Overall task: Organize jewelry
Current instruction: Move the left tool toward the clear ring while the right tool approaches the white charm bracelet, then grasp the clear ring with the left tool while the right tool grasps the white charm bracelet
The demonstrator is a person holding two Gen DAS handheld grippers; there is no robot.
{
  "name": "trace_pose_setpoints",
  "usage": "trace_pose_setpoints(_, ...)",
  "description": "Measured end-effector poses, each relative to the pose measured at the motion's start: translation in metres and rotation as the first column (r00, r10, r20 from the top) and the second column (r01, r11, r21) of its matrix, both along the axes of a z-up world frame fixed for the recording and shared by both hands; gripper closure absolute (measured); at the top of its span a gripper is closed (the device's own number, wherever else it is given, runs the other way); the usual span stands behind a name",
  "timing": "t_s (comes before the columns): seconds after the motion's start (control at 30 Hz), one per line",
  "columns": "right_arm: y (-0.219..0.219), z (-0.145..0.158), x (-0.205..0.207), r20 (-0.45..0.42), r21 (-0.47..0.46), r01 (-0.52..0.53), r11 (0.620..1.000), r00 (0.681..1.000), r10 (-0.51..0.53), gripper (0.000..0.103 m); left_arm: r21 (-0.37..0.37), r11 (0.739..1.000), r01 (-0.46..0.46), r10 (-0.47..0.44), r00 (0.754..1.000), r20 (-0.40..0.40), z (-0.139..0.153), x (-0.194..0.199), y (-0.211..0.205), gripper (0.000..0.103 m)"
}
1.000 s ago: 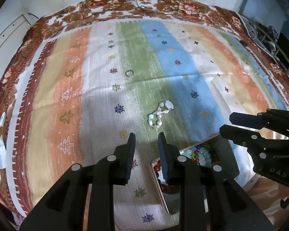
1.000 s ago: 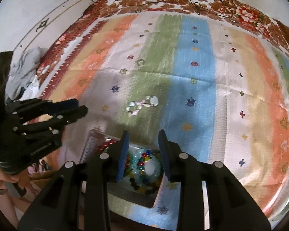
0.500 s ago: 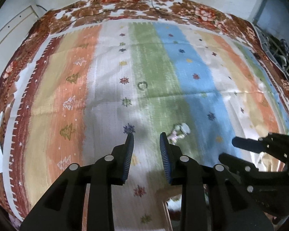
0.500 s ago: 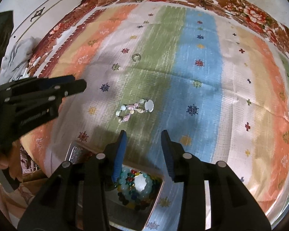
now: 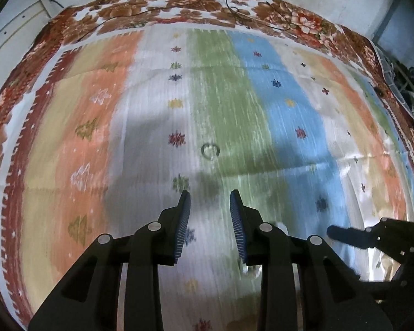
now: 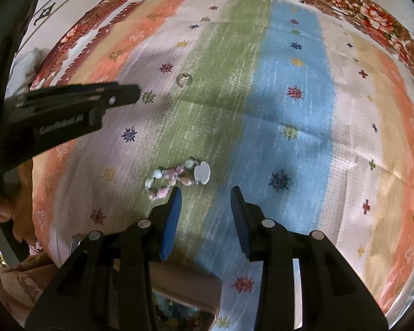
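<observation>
A small clear ring (image 5: 210,151) lies on the striped cloth, ahead of my open, empty left gripper (image 5: 209,202); it also shows in the right wrist view (image 6: 183,79). A pastel bead bracelet with a white charm (image 6: 176,178) lies just ahead and left of my open, empty right gripper (image 6: 205,197). In the left wrist view only a bit of the bracelet (image 5: 249,269) shows beside the right finger. The jewelry box (image 6: 185,300) with colored beads sits low, mostly hidden behind my right gripper's fingers.
The striped cloth (image 5: 289,127) covers a bed with a floral border (image 5: 196,2). The right gripper shows at the lower right of the left wrist view (image 5: 378,240). The left gripper (image 6: 69,110) reaches in at the left of the right wrist view. Cables lie at the far edge.
Both grippers have moved forward over the cloth, away from the box. The ring and the bracelet now sit closer in view. The box has slid down out of the left wrist view.
</observation>
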State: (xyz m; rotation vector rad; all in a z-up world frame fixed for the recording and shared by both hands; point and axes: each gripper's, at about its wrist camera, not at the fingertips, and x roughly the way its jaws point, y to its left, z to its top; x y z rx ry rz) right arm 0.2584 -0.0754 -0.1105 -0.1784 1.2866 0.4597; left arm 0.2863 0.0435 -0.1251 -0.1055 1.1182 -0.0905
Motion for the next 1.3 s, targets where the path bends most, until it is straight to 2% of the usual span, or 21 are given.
trace_pose_setpoints(0.4,0.017,-0.029,0.023,-0.064,-0.039,-0.084,0.996,0.995,0.082,0.064,-0.013,0.999,0.032,-0.033,0.997,-0.075,-0.030,0.037,0.005,0.072)
trace_pose_setpoints(0.6,0.031,-0.038,0.026,-0.088,-0.057,-0.134,0.989,0.988,0.128,0.065,-0.021,0.999,0.038,-0.039,0.997,-0.073,-0.031,0.043,0.006,0.071)
trace_pose_setpoints(0.9,0.031,-0.051,0.039,-0.129,-0.041,-0.119,0.992,0.985,0.113,0.065,-0.025,0.998,0.053,-0.056,0.994,-0.096,-0.041,0.050,0.008,0.071)
trace_pose_setpoints(0.97,0.031,-0.053,0.042,-0.130,-0.035,-0.114,0.993,0.986,0.108,0.069,-0.026,0.998,0.063,-0.065,0.993,-0.099,-0.042,0.054,0.006,0.071)
trace_pose_setpoints(1.03,0.029,-0.053,0.045,-0.140,-0.014,-0.106,0.994,0.985,0.103,0.086,-0.026,0.998,0.064,-0.066,0.993,-0.095,-0.043,0.058,0.003,0.071)
trace_pose_setpoints(1.13,0.026,-0.055,0.047,-0.150,0.013,-0.103,0.995,0.983,0.104,0.086,-0.029,0.997,0.065,-0.067,0.994,-0.087,-0.044,0.064,-0.002,0.066)
trace_pose_setpoints(1.3,0.022,-0.055,0.050,-0.147,0.021,-0.097,0.995,0.984,0.099,0.086,-0.032,0.997,0.073,-0.075,0.994,-0.085,-0.049,0.072,-0.009,0.066)
